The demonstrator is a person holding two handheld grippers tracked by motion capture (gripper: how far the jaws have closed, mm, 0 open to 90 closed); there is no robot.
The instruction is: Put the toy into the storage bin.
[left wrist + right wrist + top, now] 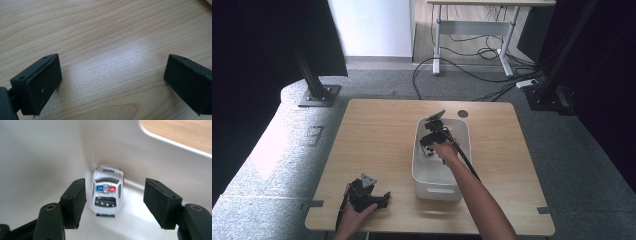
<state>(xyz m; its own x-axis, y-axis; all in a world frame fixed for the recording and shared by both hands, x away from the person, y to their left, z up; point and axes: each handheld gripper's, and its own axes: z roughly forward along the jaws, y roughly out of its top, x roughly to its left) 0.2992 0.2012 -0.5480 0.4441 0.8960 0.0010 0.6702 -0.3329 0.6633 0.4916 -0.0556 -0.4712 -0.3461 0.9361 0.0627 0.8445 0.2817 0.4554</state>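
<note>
The small white toy police car with blue and red roof lights [107, 192] sits on the floor of the white rectangular plastic bin [464, 145], nose into a corner, judged to be its drop point. The right gripper [113, 203] reaches down into the bin; its jaws stand well apart on either side of the car, the pads clear of its flanks, gripping nothing. The left gripper [112, 82] rests idle near the front edge of the light wooden table [377, 140], jaws wide and empty.

Glossy white toy police car [107, 191], smooth matt plastic bin [50, 157], wood-grain table [105, 37]
</note>
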